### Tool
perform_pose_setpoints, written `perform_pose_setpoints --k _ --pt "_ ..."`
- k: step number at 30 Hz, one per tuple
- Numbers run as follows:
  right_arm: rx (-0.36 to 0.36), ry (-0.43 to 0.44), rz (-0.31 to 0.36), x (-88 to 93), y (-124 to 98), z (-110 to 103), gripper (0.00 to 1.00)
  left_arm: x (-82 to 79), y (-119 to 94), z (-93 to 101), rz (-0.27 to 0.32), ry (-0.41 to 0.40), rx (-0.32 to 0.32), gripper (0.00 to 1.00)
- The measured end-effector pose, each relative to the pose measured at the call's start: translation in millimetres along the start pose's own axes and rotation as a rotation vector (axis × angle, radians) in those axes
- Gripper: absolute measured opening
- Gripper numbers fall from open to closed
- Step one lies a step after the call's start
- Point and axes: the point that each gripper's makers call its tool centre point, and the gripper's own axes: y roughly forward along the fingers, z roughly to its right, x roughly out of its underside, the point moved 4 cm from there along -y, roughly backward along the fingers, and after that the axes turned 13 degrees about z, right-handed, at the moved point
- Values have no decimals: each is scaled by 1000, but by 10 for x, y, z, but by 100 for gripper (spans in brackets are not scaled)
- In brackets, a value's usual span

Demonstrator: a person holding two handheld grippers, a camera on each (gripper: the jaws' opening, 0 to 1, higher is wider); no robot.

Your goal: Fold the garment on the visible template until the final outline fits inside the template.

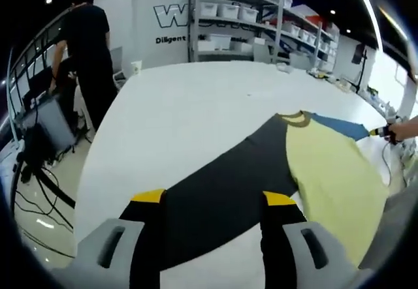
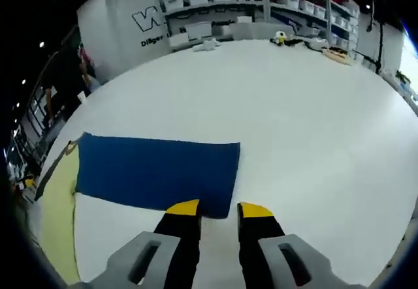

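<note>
A garment lies flat on the white table (image 1: 196, 106). It has a dark grey part (image 1: 222, 191), a yellow body (image 1: 333, 171), an olive collar (image 1: 297, 119) and a blue sleeve (image 1: 339, 127). My left gripper (image 1: 214, 197) is open, its jaws wide apart over the dark grey end, which lies between them. In the right gripper view the blue sleeve (image 2: 157, 168) is spread flat, with the yellow body (image 2: 59, 197) at the left. My right gripper (image 2: 219, 209) stands at the sleeve's near corner, with a narrow gap showing between its jaws. It also appears, small, at the sleeve's far end (image 1: 382, 132).
A person in black (image 1: 85, 41) stands beyond the table's left edge, near a monitor and cables (image 1: 46, 126). A cup (image 1: 136, 67) sits at the far corner. Shelves with bins (image 1: 241, 15) line the back wall. Small items (image 2: 281, 38) lie at the table's far side.
</note>
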Motion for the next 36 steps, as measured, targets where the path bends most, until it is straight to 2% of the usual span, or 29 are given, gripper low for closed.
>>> perform_pose_setpoints --k 3,10,13,15,18,24,30,35,36 --pt "22 5 10 18 -8 1 12 -8 1 109 18 -12 16 62" --pt "64 39 6 13 15 -8 0 -36 24 332 53 -8 59 82" --pt "62 38 1 7 16 22 0 -53 27 387 68 -6 72 89" --pt "65 49 -4 2 -10 41 0 -54 45 348 71 -8 77 91" --pt "74 48 30 -72 -54 29 0 -43 50 357 74 -19 81 93" --pt "72 1 84 -231 -120 -54 0 13 29 432 64 -4 89 95" --pt "33 -56 192 -565 -200 -358 0 17 -6 510 77 -16 94 96" --pt "-58 -147 262 -872 -238 -841 0 3 -41 604 94 -8 107 99" --pt "-93 -179 284 -952 -251 -1011 0 -2 -53 618 97 -7 109 99"
